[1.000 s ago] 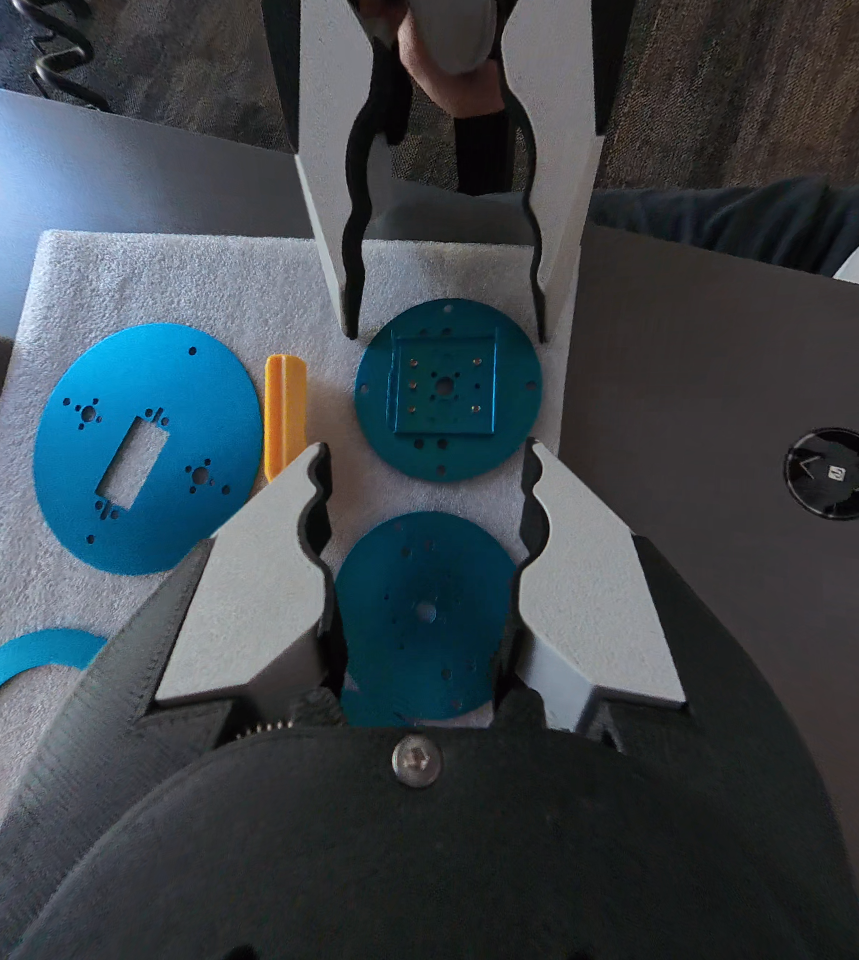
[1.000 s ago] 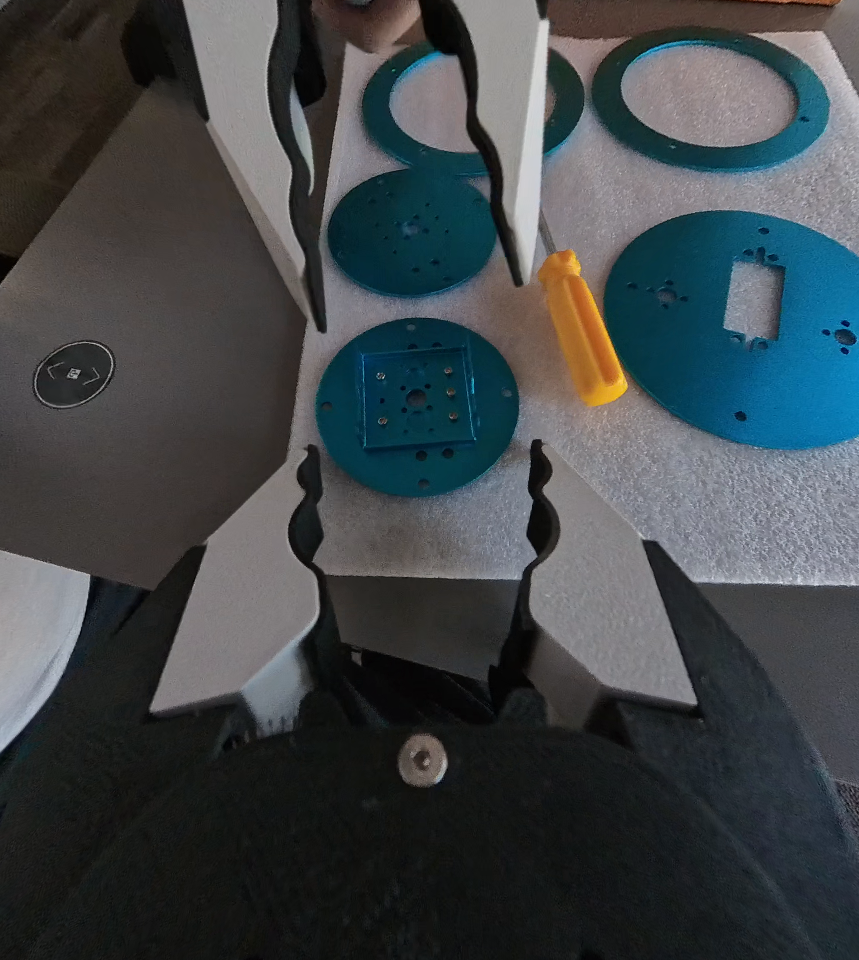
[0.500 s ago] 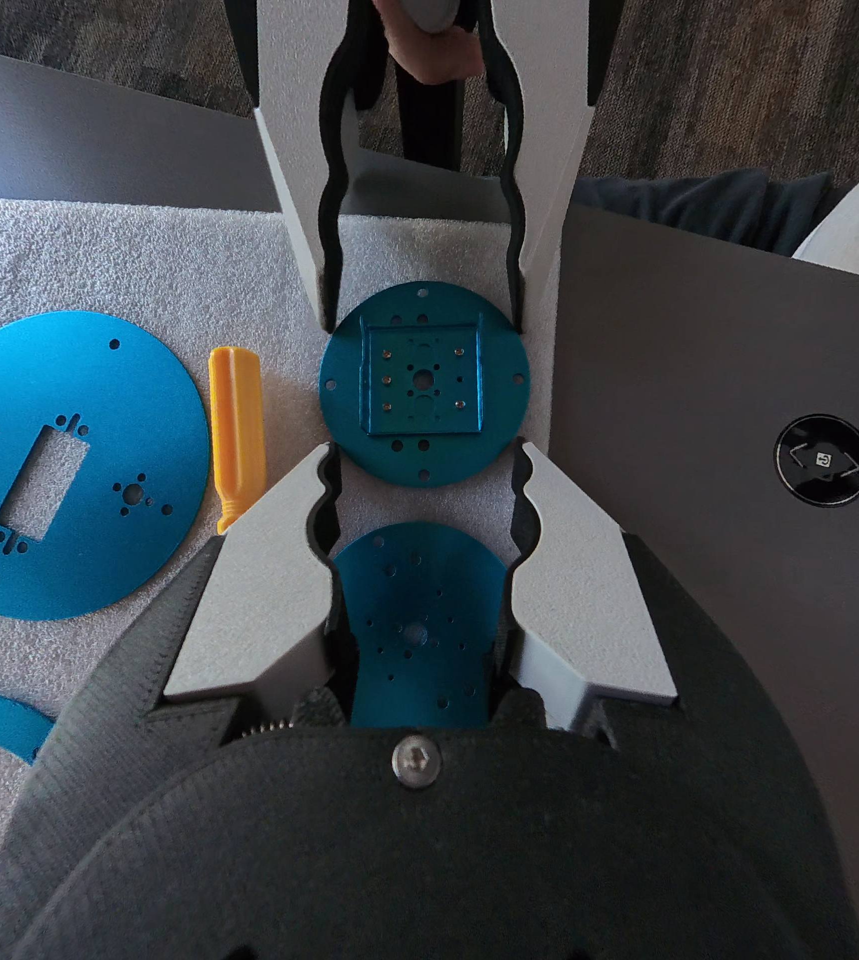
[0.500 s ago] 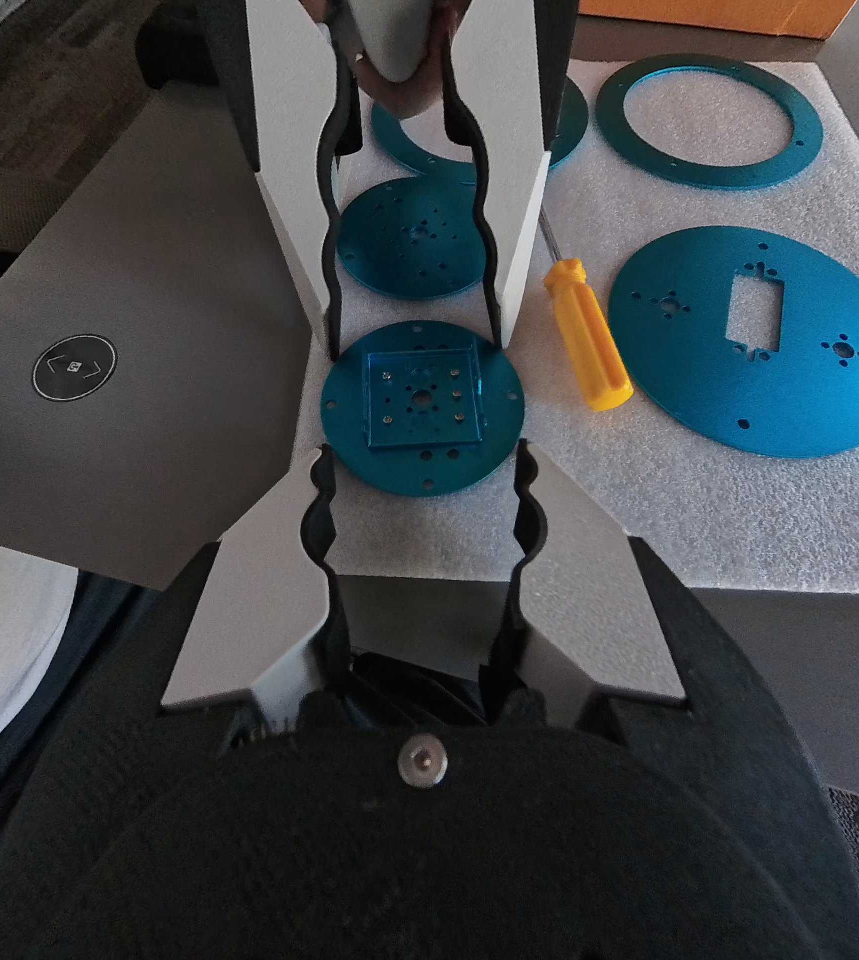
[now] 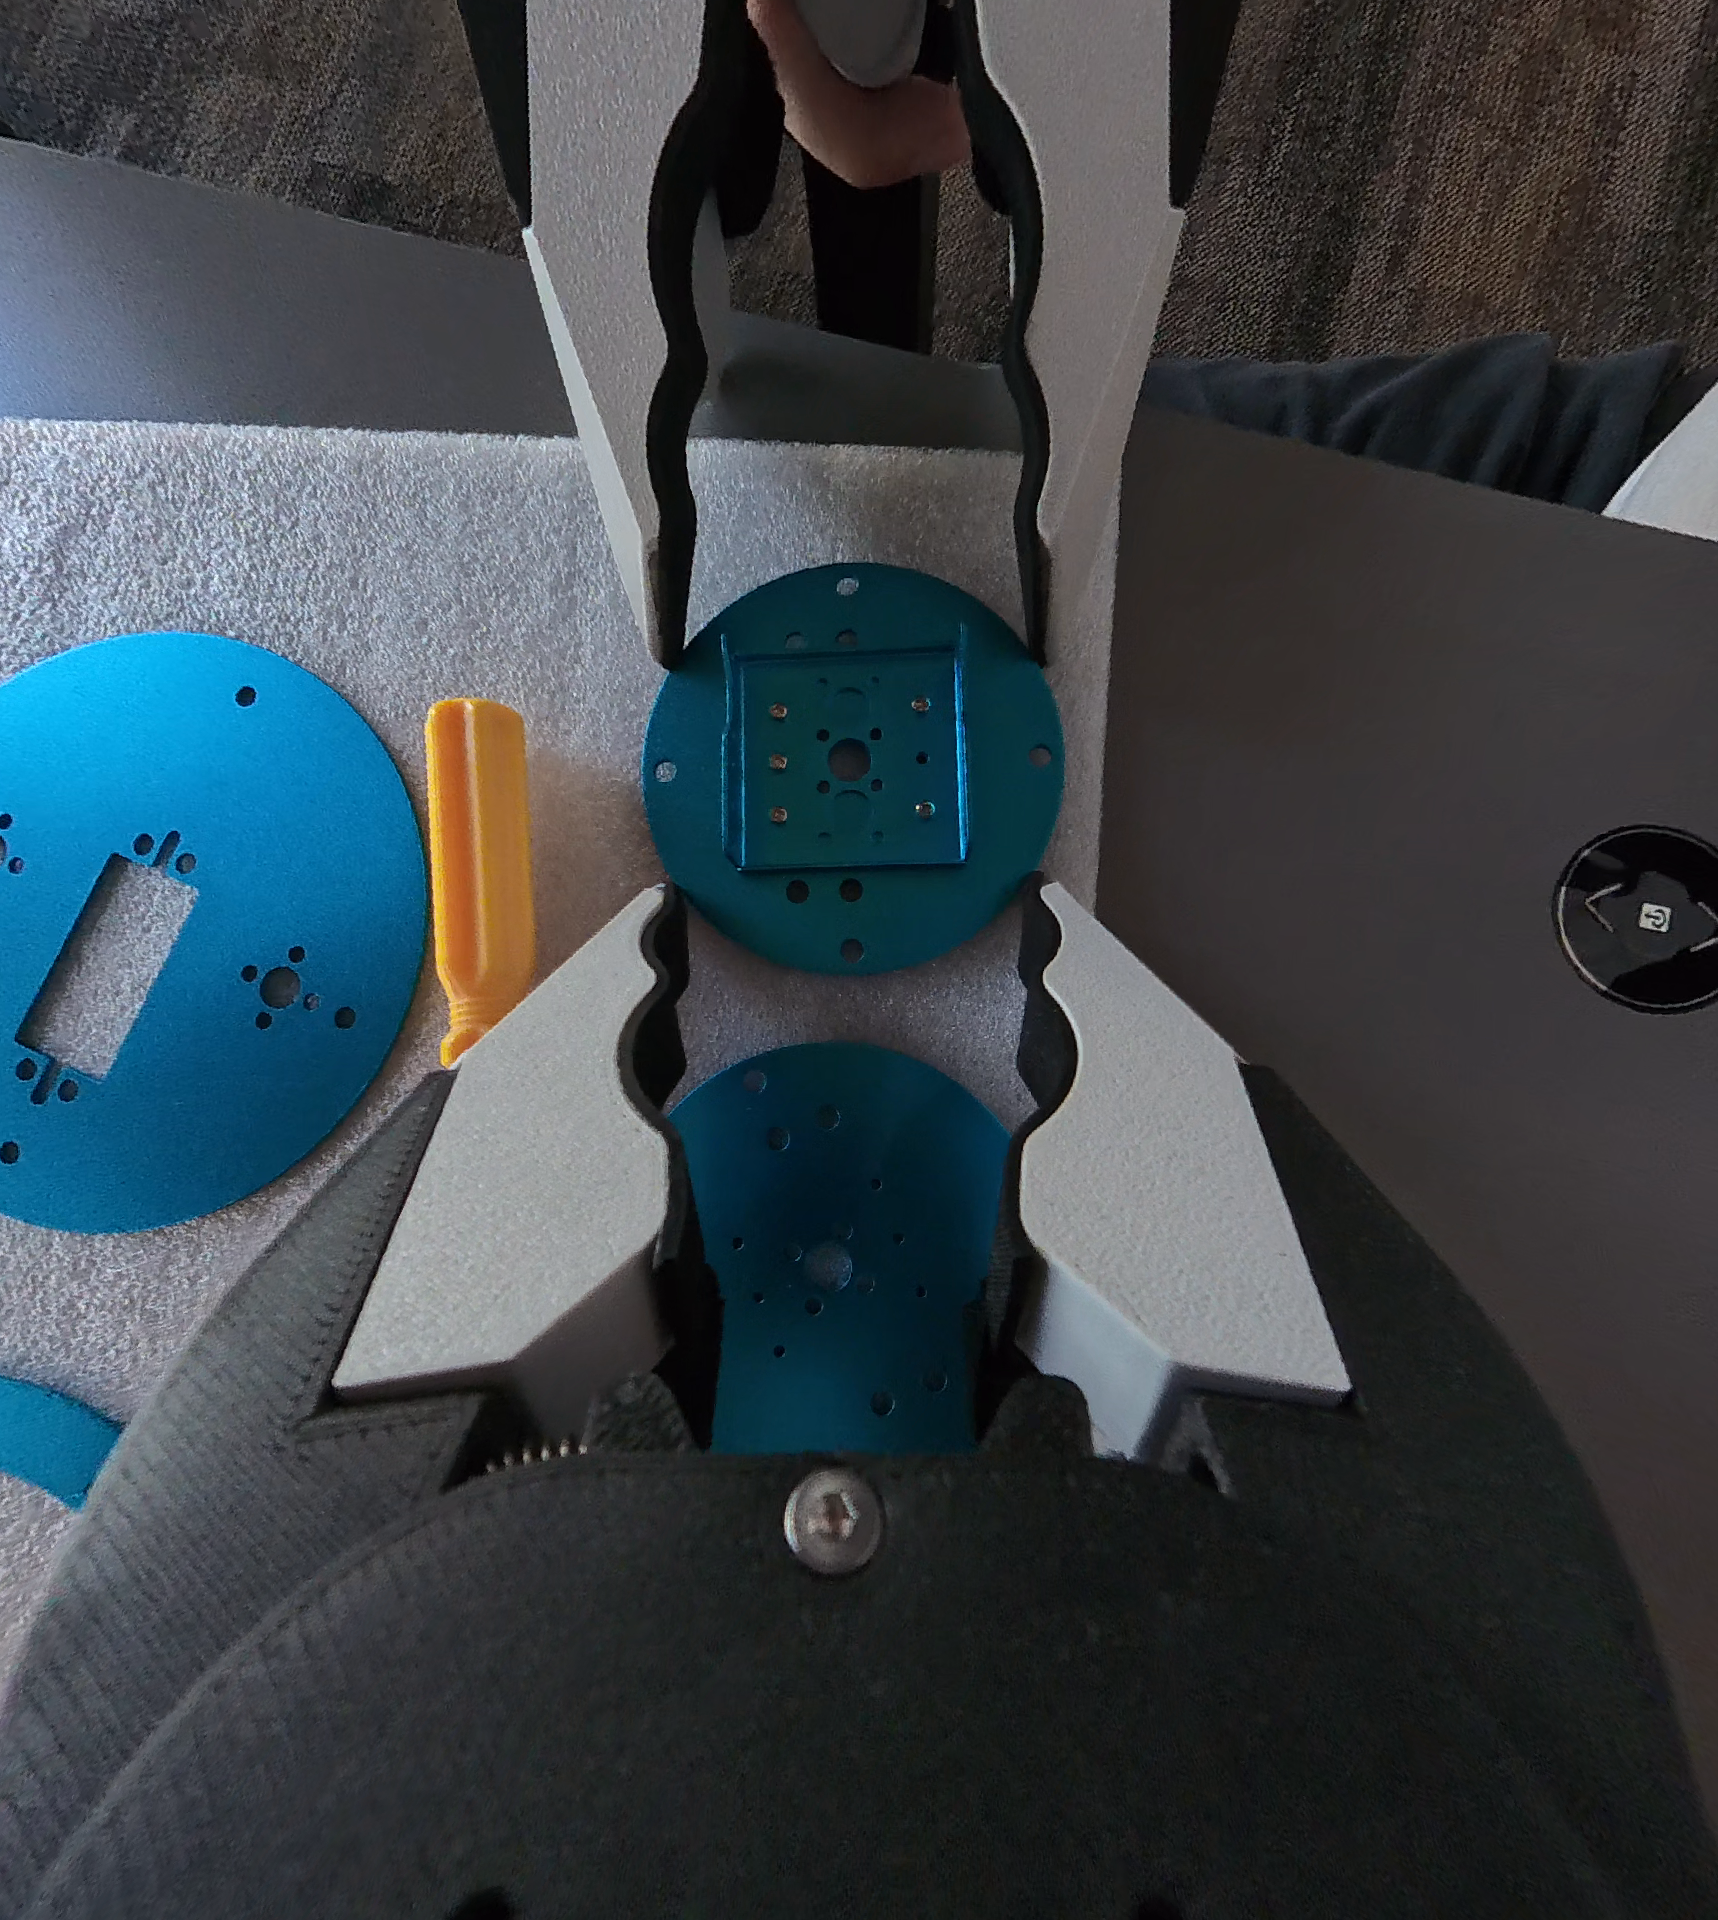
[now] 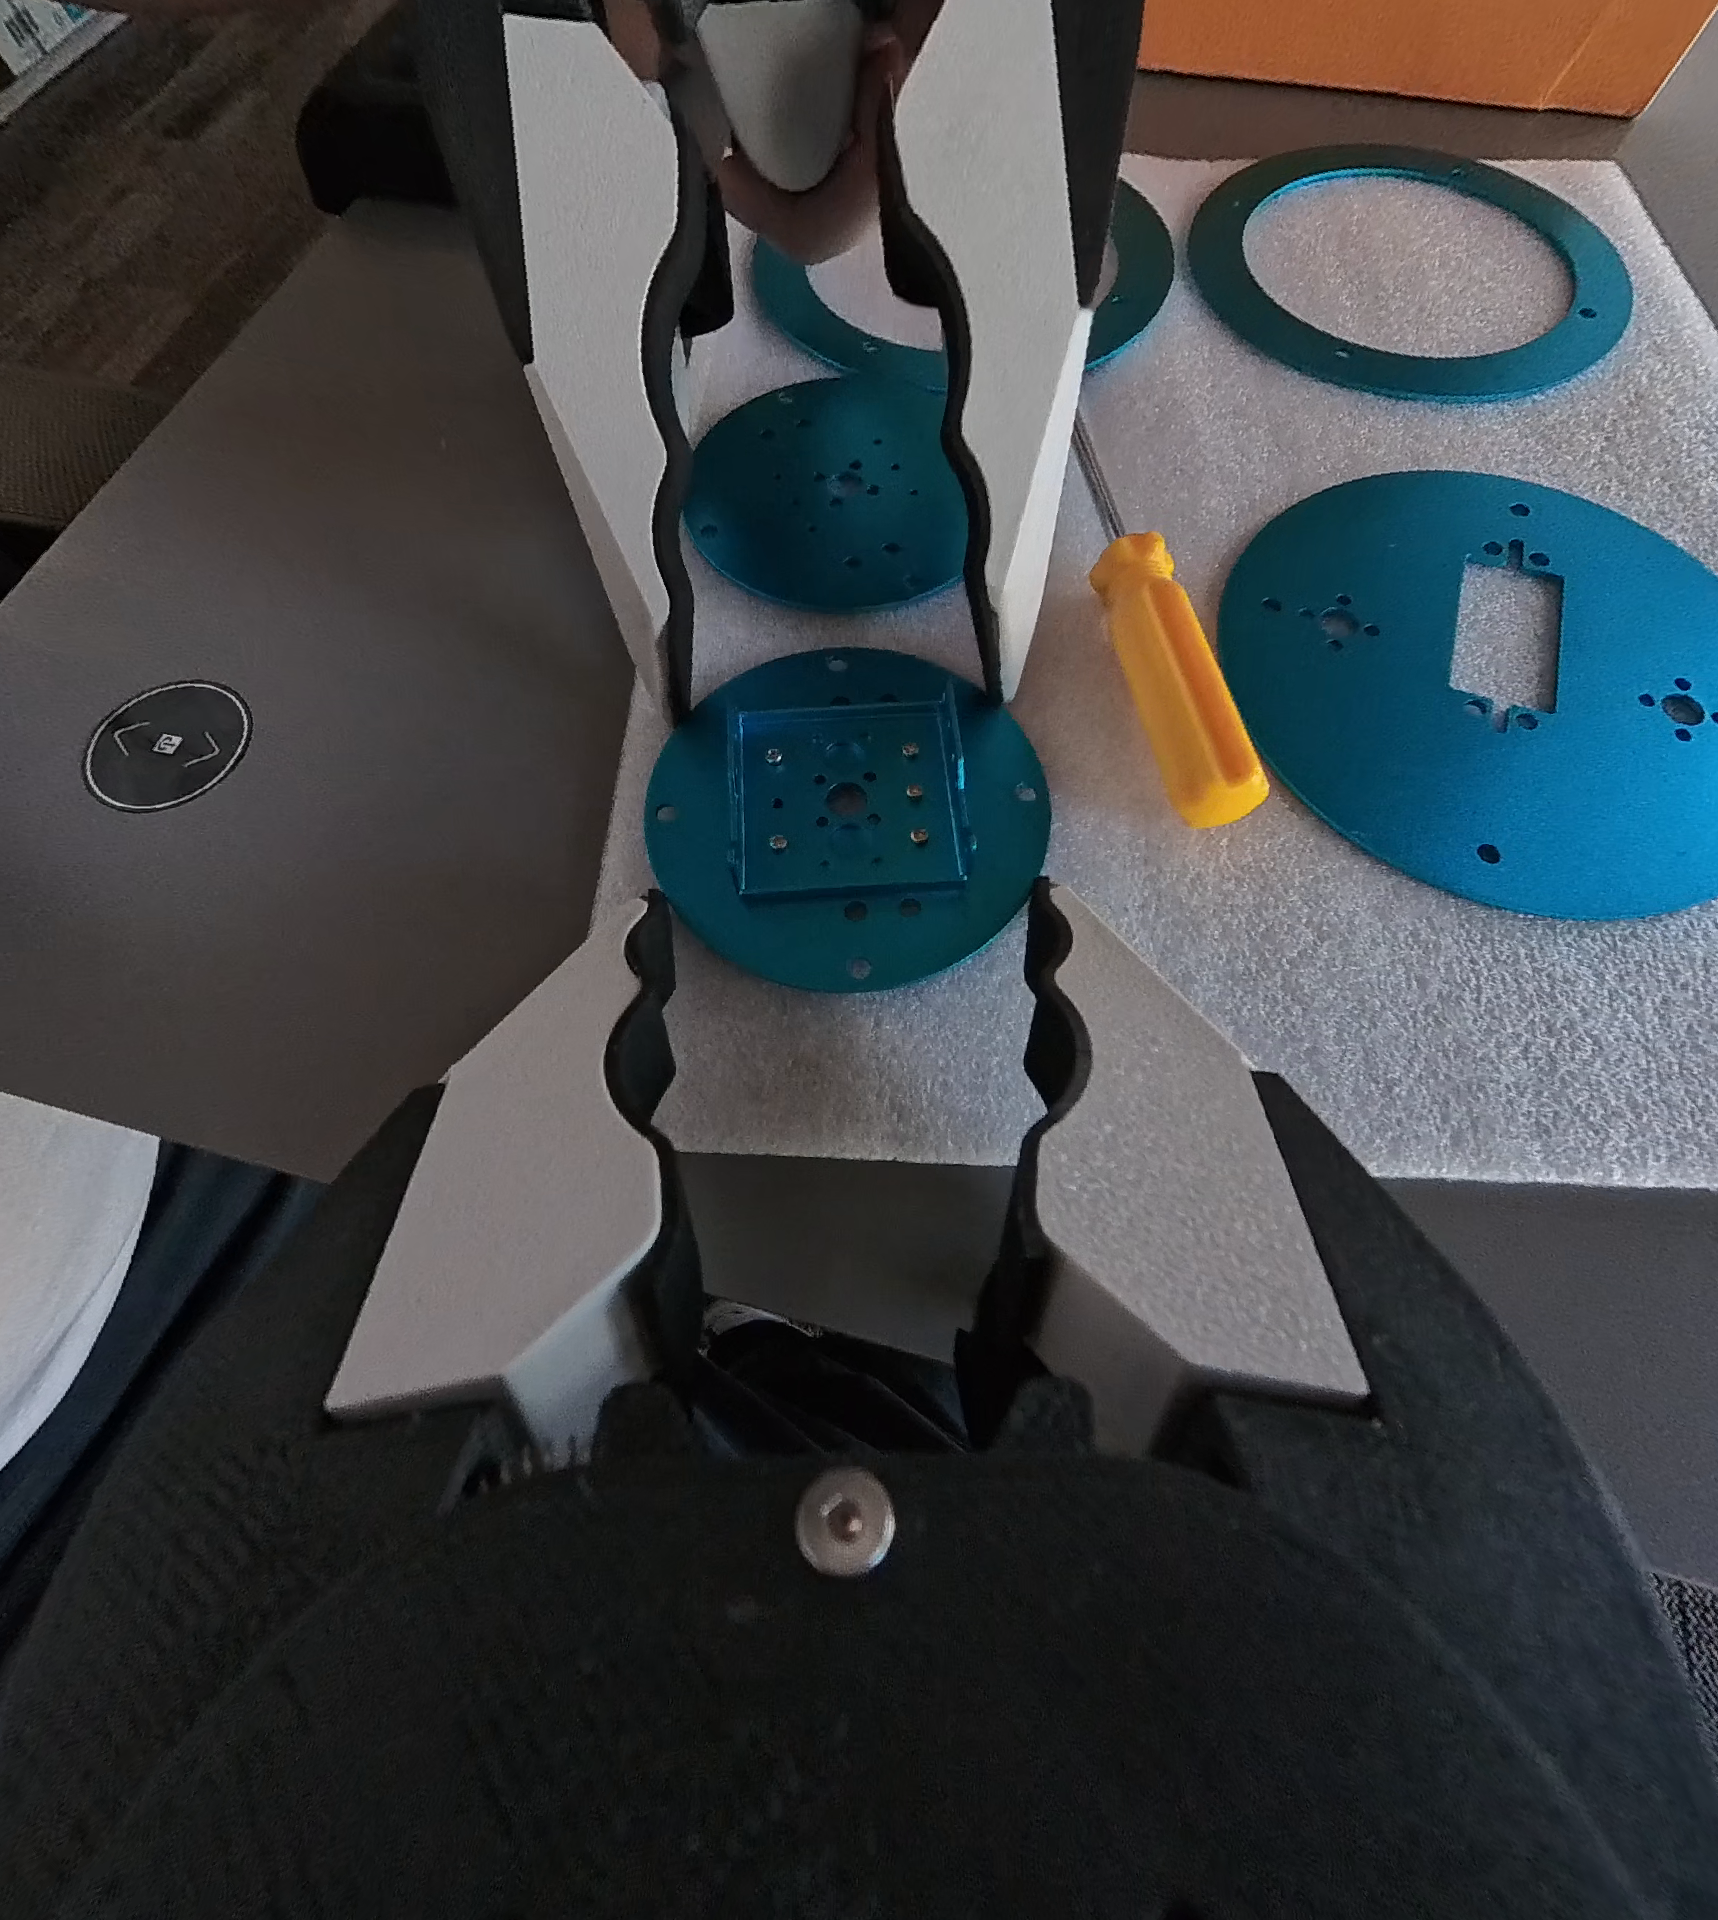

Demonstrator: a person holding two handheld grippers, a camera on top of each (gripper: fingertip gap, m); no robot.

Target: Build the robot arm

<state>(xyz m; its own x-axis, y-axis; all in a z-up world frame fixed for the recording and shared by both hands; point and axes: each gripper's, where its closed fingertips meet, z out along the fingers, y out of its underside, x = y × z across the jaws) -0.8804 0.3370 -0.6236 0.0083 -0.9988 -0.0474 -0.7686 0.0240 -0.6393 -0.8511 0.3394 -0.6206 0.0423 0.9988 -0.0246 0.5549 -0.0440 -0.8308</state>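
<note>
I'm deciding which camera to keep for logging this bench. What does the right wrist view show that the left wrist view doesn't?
Only the right wrist view shows a second, complete blue ring and an orange box at the far edge.

Only the left wrist view shows the patterned floor beyond the table.

Both show the small disc with the square plate between the open left hand-held gripper and open right hand-held gripper, the plain small disc, yellow screwdriver handle, large slotted disc, white foam mat and grey laptop.

Office-like workroom with an assembly bench.
A dark table (image 6: 1561,1299) stood on carpet (image 5: 1457,208), bearing foam padding (image 6: 1354,1039), blue machined plates (image 6: 1520,707) and a cardboard box (image 6: 1406,52).
</note>
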